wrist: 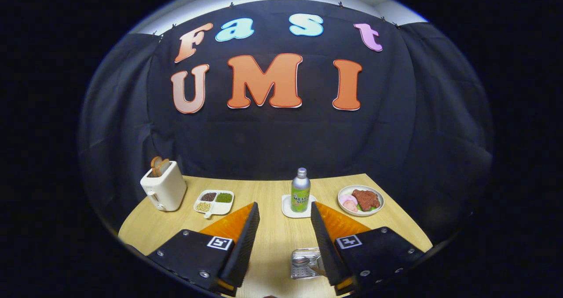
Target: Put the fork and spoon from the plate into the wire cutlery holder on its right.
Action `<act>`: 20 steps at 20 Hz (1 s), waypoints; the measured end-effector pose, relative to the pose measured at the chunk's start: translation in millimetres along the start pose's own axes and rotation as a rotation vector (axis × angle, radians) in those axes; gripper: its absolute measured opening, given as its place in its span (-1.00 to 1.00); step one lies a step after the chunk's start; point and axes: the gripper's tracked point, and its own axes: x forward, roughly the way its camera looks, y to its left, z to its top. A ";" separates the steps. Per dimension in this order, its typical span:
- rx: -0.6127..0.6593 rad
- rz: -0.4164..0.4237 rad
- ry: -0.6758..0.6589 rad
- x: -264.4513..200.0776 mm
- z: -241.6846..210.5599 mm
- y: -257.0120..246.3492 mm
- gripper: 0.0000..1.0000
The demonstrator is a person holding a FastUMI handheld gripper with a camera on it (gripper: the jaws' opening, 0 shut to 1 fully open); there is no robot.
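A light wooden table (268,241) fills the lower middle of the frame. On it, at left, stands a white toaster (163,187) with bread; beside it a divided dish (214,201) of beans, a bottle (300,190) on a white coaster (287,208), a plate of food (360,200) at right, and a perforated metal holder (305,263) at bottom centre.

Beyond the spread tongs (285,210), left to right: toaster (164,188), divided dish (214,202), bottle (300,190) on coaster (287,209), food plate (360,200).
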 end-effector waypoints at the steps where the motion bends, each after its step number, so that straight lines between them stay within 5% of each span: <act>1: 0.003 0.006 -0.012 -0.7 1.0 6.1 0.57; 5: 0.021 0.041 -0.032 -2.3 0.5 37.2 0.77; 10: 0.012 0.122 0.020 -0.1 -17.1 90.2 0.79; 20: -0.073 0.219 0.241 -3.2 -113.4 171.5 0.79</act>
